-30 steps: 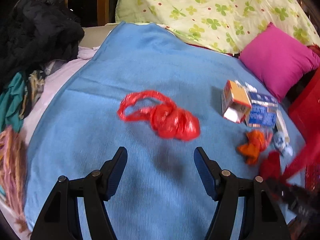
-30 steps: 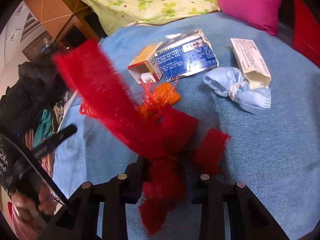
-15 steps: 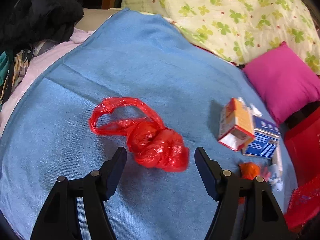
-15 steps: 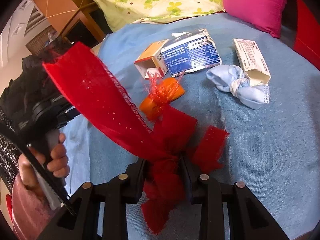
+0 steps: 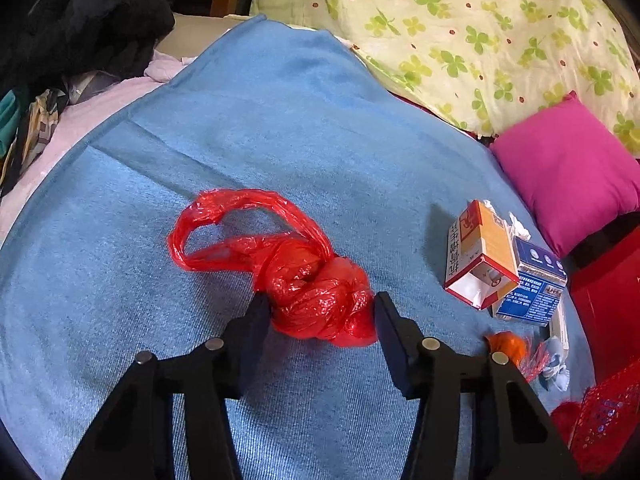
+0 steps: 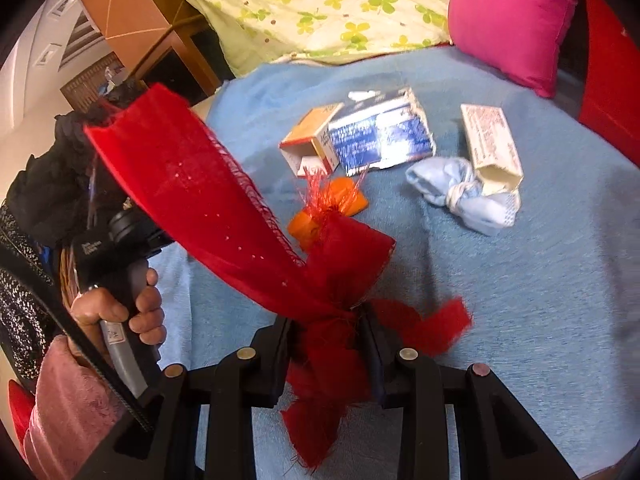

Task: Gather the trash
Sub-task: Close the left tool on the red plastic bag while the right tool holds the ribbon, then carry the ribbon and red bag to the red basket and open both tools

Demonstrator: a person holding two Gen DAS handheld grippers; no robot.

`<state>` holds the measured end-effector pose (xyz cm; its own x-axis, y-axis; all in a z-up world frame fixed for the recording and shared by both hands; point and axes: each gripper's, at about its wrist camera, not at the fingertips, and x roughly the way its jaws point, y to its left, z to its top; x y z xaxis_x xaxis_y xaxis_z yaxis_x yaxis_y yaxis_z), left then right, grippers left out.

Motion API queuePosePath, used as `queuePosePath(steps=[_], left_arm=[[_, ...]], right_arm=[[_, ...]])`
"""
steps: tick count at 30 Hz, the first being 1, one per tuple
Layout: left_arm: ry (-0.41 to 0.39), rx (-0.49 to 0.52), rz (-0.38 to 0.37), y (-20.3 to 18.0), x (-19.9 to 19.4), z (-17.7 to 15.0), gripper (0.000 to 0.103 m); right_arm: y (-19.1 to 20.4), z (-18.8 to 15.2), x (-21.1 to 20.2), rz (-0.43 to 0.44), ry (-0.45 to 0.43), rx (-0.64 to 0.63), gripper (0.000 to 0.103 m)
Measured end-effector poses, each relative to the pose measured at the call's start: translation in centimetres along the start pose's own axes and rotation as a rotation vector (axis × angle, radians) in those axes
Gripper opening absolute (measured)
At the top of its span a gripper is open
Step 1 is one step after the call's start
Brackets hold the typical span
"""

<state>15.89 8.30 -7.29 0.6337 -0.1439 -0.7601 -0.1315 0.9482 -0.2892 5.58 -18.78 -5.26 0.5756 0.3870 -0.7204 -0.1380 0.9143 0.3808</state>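
Note:
A knotted red plastic bag lies on the blue blanket. My left gripper is open, its jaws on either side of the bag's bundled end. My right gripper is shut on a red mesh cloth bag and holds it above the blanket. More trash lies beyond: an orange-and-white carton, a blue-and-white carton, a white box, a knotted light blue mask and an orange wrapper.
A magenta pillow and a clover-print quilt lie at the back. Dark clothes are piled at the left. A red box stands at the right edge. The person's hand holds the left gripper's handle.
My left gripper has moved forward to the red plastic bag, which now sits between its jaws. My right gripper keeps holding the red mesh bag, shifted slightly.

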Motion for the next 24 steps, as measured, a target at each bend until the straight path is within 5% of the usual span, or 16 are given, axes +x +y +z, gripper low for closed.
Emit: queuePosePath(steps=[9,24], left_arm=[[-0.016,0.012,-0.007,-0.4,-2.1,-1.0,0.052],[-0.12,0.19,-0.006,-4.2,-9.0,-5.5,0.052]], right_arm=[[-0.8,0.0,-2.3,-0.017,-0.049,0.004,0.034],[-0.7,0.1,-3.4,-0.035,-0.083,-0.01,0.034]])
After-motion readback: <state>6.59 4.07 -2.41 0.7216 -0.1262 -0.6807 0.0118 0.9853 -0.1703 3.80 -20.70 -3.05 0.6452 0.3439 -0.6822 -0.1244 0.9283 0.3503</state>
